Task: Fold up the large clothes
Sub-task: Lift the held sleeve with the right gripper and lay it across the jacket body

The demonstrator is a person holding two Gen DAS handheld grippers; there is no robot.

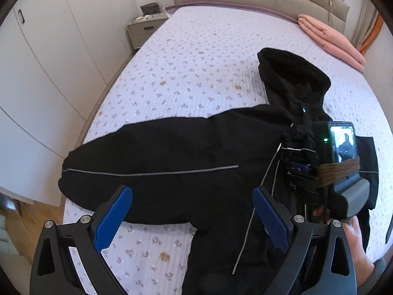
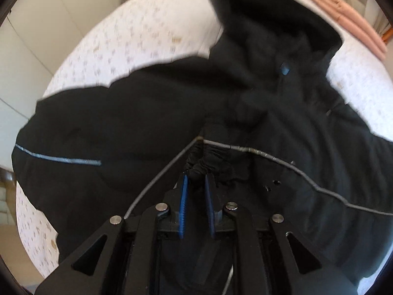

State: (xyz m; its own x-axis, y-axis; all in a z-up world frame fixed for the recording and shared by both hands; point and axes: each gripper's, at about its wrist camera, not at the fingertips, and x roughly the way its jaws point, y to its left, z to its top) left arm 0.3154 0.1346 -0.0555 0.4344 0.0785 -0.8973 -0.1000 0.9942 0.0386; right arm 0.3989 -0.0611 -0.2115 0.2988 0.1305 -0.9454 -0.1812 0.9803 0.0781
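A black hooded jacket (image 1: 186,157) with thin grey piping lies spread on the bed, one sleeve stretched to the left and the hood (image 1: 292,73) pointing toward the headboard. My left gripper (image 1: 191,209) hovers open above the jacket's lower edge, nothing between its blue pads (image 1: 113,218). The right gripper (image 1: 299,167) reaches in from the right of the left wrist view, over the jacket's chest. In the right wrist view the jacket (image 2: 152,113) fills the frame, and my right gripper (image 2: 196,179) is shut on a bunched fold of black fabric (image 2: 201,162) beside the piping.
The bed (image 1: 196,56) has a lilac flowered cover. A folded pink blanket (image 1: 329,39) lies at its far right corner. A nightstand (image 1: 145,29) and white wardrobe doors (image 1: 49,56) stand to the left. A hand (image 1: 356,236) holds the right gripper.
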